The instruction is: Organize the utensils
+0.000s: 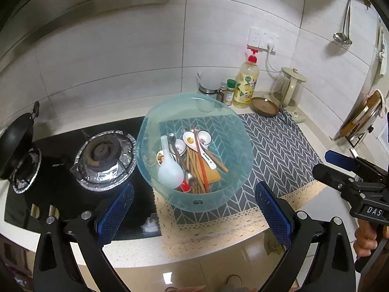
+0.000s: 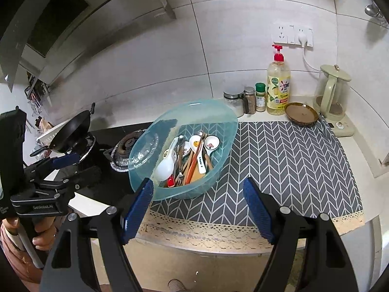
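A kitchen counter (image 2: 352, 160) of pale speckled stone runs beneath a wall of large white tiles, where a grey herringbone mat (image 2: 291, 160) with a lace-trimmed near edge covers the middle and right of the worktop. At left a black glass hob (image 1: 60, 189) carries a foil-lined burner (image 1: 104, 160) and, farther left, a dark wok (image 1: 17, 143). Along the far wall stand small spice jars (image 2: 255, 98), a yellow dish-soap bottle (image 2: 278, 90) with a red pump, a brown saucer (image 2: 301, 114) and a cream-lidded glass kettle (image 2: 333, 92); a wall socket (image 2: 293, 36) sits above them, and a ladle (image 1: 344, 24) hangs at far right.

A translucent blue basin (image 2: 218, 170) rests on the mat's left part, its left side reaching over the hob. Inside lie the jumbled utensils (image 2: 187, 155): white ceramic spoons, a white plastic rice scoop, wooden chopsticks, a fork.

The left gripper (image 1: 194, 209) hovers over the counter's near edge, its blue pads spread wide on either side of the basin's near rim, touching nothing and holding nothing. The right gripper (image 2: 198, 209) is likewise released, jaws wide apart, its left pad just beside the basin's near wall, empty. A hand (image 2: 43, 233) grips the left tool's handle.
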`<state>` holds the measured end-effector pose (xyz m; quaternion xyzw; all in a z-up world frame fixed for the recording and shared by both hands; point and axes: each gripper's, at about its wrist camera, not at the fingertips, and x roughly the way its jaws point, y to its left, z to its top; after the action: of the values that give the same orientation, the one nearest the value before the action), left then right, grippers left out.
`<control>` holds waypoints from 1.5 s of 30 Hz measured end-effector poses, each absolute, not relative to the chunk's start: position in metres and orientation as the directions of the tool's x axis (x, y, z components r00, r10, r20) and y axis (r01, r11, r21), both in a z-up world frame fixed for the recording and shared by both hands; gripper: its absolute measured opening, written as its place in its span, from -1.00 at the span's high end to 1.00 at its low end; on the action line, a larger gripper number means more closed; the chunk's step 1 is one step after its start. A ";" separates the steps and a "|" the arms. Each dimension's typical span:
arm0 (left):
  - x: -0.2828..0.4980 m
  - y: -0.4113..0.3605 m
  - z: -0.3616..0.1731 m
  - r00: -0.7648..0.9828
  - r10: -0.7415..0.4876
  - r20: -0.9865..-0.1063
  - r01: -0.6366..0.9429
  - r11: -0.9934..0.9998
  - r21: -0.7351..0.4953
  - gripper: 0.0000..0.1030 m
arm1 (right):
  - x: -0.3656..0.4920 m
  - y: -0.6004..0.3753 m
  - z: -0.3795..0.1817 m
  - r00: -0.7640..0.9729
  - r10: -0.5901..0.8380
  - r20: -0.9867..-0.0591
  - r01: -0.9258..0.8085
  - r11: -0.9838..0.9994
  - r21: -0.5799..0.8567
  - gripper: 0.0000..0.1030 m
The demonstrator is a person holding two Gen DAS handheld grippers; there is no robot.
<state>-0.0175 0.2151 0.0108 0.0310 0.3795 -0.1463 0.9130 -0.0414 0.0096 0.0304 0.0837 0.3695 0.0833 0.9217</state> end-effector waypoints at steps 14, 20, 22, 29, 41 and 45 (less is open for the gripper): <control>0.017 0.201 -0.018 0.622 -0.238 -0.746 0.315 0.948 -0.040 -0.93 | -0.004 0.012 0.006 0.685 0.181 -0.706 -0.059 0.979 0.194 -0.44; 0.034 0.205 -0.030 0.596 -0.169 -0.785 0.262 0.965 -0.009 -0.93 | 0.016 0.018 -0.003 0.632 0.167 -0.757 -0.002 0.977 0.213 -0.44; 0.039 0.207 -0.031 0.591 -0.163 -0.790 0.252 0.968 -0.011 -0.93 | 0.021 0.018 -0.006 0.615 0.159 -0.773 0.013 0.977 0.211 -0.44; 0.056 0.212 -0.039 0.573 -0.160 -0.804 0.241 0.970 -0.022 -0.93 | 0.034 0.023 -0.012 0.603 0.157 -0.782 0.017 0.978 0.209 -0.44; 0.061 0.210 -0.040 0.566 -0.171 -0.806 0.256 0.966 -0.025 -0.93 | 0.038 0.027 -0.011 0.608 0.162 -0.777 0.003 0.978 0.207 -0.44; 0.061 0.210 -0.039 0.567 -0.173 -0.806 0.253 0.967 -0.029 -0.93 | 0.038 0.026 -0.012 0.608 0.159 -0.778 0.006 0.979 0.205 -0.44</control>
<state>0.0614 0.2104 -0.0393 0.0447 0.4496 -0.1204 0.8839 0.0384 0.0261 -0.0116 0.0936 0.4404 0.0429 0.8919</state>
